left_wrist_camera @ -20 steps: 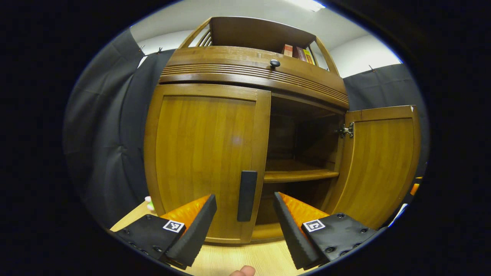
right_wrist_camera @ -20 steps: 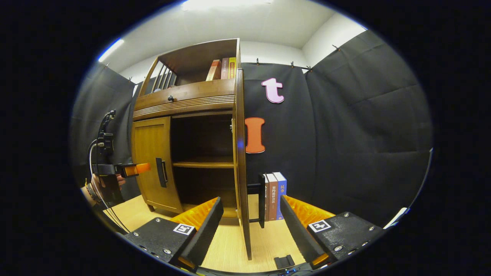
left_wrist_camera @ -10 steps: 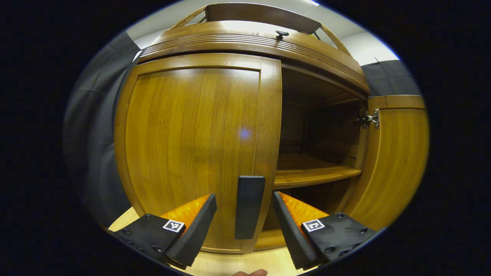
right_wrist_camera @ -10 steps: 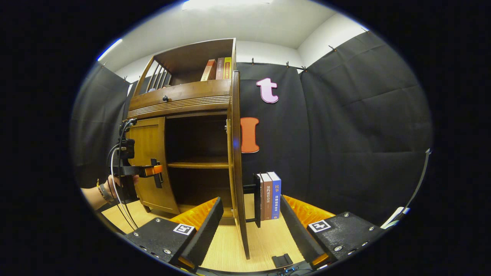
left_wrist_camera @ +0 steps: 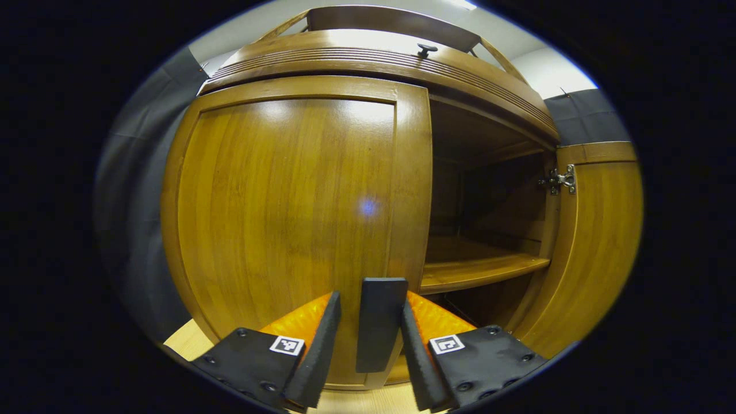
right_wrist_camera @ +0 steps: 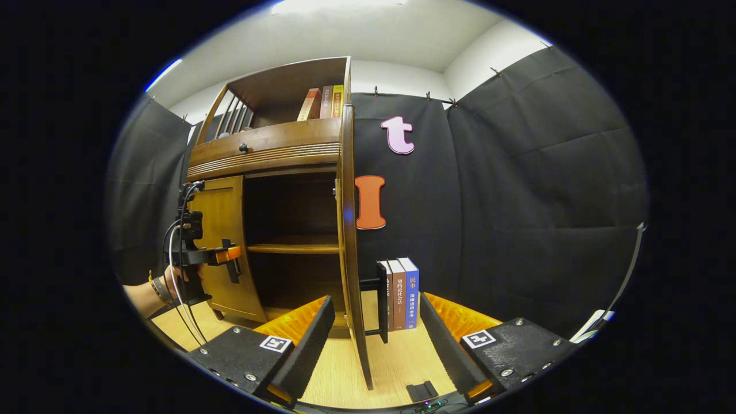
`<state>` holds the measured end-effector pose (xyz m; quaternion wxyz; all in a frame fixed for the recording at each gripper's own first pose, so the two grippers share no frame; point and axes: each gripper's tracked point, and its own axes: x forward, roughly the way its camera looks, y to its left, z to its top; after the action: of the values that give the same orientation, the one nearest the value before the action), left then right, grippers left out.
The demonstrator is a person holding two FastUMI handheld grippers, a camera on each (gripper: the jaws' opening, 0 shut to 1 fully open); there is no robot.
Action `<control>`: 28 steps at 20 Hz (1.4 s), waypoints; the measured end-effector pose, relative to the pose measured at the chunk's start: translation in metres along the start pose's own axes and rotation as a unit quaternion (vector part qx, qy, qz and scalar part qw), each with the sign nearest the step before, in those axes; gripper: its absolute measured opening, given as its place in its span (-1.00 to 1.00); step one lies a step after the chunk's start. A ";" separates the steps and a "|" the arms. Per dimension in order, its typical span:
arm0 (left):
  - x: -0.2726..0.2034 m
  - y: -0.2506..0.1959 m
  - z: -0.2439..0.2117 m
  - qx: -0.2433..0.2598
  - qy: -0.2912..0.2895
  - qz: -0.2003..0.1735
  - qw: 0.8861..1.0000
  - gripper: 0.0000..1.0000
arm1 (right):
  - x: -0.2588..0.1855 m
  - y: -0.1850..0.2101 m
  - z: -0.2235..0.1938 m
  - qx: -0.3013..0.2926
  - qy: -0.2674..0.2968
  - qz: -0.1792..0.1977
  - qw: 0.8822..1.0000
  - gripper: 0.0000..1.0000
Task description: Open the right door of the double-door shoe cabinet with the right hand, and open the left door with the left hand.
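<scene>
Left door (left_wrist_camera: 287,213) is closed, its handle (left_wrist_camera: 376,325) between the left gripper (left_wrist_camera: 368,345) fingers, grasp uncertain; right gripper (right_wrist_camera: 376,339) spread; handle may slip.

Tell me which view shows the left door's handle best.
The left gripper view: the handle stands big between the left claw's fingers. In the right gripper view it is a small dark bar far off at that claw.
</scene>
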<state>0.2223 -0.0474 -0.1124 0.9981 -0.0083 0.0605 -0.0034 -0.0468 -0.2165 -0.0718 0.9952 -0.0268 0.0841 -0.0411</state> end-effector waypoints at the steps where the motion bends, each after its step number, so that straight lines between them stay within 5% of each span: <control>1: 0.001 -0.004 0.000 0.007 0.001 0.000 1.000 -0.02 | 0.000 0.000 0.000 0.000 -0.001 0.000 1.000 0.85; 2: 0.000 -0.003 -0.001 0.019 0.003 0.008 1.000 -0.19 | 0.000 0.000 0.001 0.000 -0.002 0.000 1.000 0.84; 15: -0.030 -0.001 0.000 0.025 0.017 0.020 0.999 -0.27 | -0.009 0.001 0.000 -0.005 -0.005 -0.006 1.000 0.84; 28: -0.160 0.042 0.005 0.035 0.022 0.021 0.999 -0.28 | -0.011 0.021 -0.007 -0.023 0.014 0.008 1.000 0.84</control>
<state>0.0642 -0.0039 -0.0888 0.9961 0.0283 0.0827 0.0154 -0.0573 -0.1951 -0.0784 0.9934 -0.0483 0.0994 -0.0316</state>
